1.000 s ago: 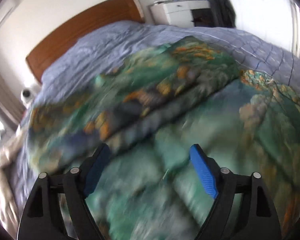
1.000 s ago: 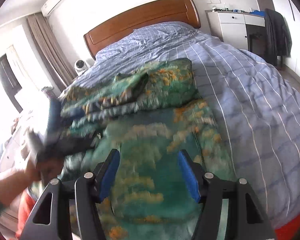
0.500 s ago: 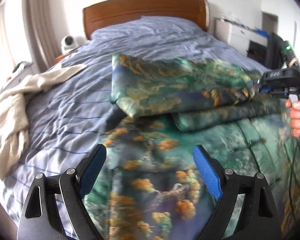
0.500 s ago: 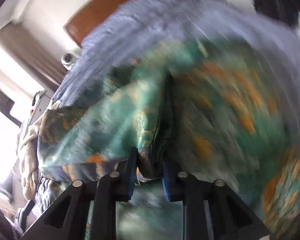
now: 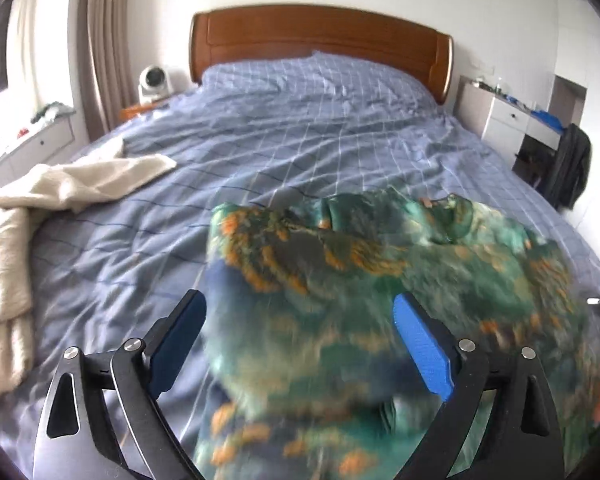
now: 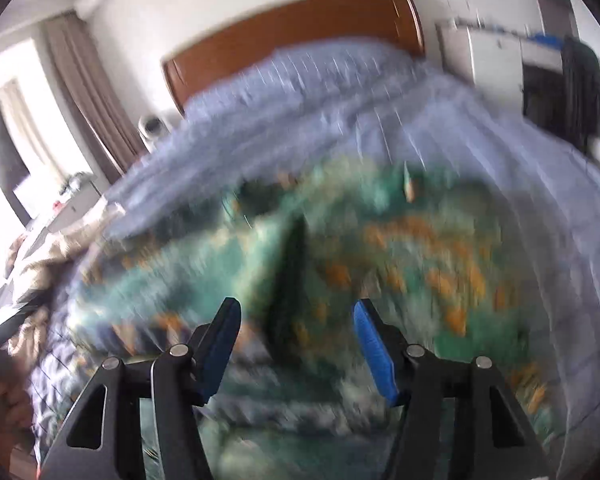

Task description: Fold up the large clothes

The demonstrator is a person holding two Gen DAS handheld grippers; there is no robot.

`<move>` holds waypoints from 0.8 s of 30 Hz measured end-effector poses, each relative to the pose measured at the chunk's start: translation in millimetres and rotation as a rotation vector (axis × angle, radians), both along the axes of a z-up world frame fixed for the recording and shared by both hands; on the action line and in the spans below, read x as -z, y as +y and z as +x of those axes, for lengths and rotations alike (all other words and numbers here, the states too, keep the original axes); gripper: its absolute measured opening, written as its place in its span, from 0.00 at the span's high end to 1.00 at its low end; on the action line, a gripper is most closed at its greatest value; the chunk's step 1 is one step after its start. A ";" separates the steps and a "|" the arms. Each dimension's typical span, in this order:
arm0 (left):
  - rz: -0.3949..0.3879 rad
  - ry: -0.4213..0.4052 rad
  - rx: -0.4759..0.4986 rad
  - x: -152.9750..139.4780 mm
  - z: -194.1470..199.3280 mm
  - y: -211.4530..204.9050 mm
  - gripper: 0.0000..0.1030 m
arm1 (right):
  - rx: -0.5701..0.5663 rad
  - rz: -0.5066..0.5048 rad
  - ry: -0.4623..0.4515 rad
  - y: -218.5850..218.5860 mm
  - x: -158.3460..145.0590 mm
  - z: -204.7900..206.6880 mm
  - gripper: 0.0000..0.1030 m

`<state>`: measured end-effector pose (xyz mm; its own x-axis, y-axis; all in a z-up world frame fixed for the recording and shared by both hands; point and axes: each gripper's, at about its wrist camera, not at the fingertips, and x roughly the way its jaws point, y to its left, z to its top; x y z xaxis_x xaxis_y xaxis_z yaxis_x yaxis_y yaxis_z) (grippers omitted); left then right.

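Left wrist view shows the left gripper [image 5: 300,334] with jaws spreading wide and gripping nothing, just above the green patterned garment [image 5: 380,280] heaped on the blue checked bed [image 5: 300,128]. The right gripper [image 6: 296,344] is likewise opening, its pads clear of the cloth. The fabric looks light, limp and probably slippery, so pinching a doubled edge or corner seems safest.

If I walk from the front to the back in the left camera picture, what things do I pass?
Left hand-held gripper, jaws opening → green and orange patterned cloth → blue checked bedcover → wooden headboard.
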<state>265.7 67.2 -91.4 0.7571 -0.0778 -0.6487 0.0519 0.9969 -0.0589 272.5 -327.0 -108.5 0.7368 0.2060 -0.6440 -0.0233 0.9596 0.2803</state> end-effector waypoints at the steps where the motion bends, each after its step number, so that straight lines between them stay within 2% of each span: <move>1: 0.004 0.013 -0.008 6.7 9.3 -0.8 0.12 | -0.033 0.006 -0.020 3.9 -7.7 6.5 0.41; 2: 0.003 0.029 -0.009 16.4 17.5 -1.1 0.15 | -0.080 0.008 -0.025 9.9 -11.3 16.3 0.41; 4: -0.011 0.090 0.010 44.2 29.1 -1.4 0.15 | -0.167 -0.009 -0.032 26.9 -10.6 27.3 0.41; 5: 0.008 0.125 0.010 61.3 31.3 -1.4 0.15 | -0.220 -0.019 -0.018 36.6 -3.6 35.7 0.41; 6: 0.030 0.153 0.004 75.7 31.7 -0.4 0.15 | -0.272 -0.026 0.023 46.2 9.1 45.0 0.41; 7: 0.039 0.167 -0.002 90.2 29.7 4.3 0.13 | -0.305 -0.040 0.100 53.4 28.3 52.6 0.43; 8: 0.000 0.153 0.002 94.5 26.3 11.2 0.13 | -0.312 -0.059 0.167 61.5 43.8 60.8 0.44; 9: -0.045 0.148 -0.002 93.3 25.3 17.9 0.13 | -0.318 -0.084 0.262 66.0 71.5 67.6 0.44; 10: -0.051 0.154 -0.001 91.0 25.9 18.9 0.13 | -0.318 -0.099 0.250 68.2 81.6 64.9 0.44; 14: 0.027 0.150 0.016 66.1 20.9 10.0 0.15 | -0.280 -0.082 0.229 65.9 80.8 61.0 0.44; 17: -0.044 0.096 0.039 37.2 26.2 9.7 0.15 | -0.275 -0.077 0.211 61.5 82.7 54.5 0.44; 19: -0.095 0.087 0.028 27.0 45.9 8.9 0.15 | -0.274 -0.080 0.199 58.7 84.6 46.0 0.44; 21: -0.100 0.096 0.014 31.8 72.5 7.4 0.14 | -0.272 -0.078 0.188 56.7 86.9 46.1 0.44; 24: -0.075 0.226 -0.068 80.0 116.6 16.9 0.14 | -0.273 -0.062 0.181 58.1 87.2 53.4 0.44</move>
<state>382.3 84.1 -171.4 0.5985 -0.0856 -0.7965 -0.0380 0.9901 -0.1349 325.8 -268.9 -195.7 0.5322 0.3361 -0.7770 -0.2372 0.9403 0.2442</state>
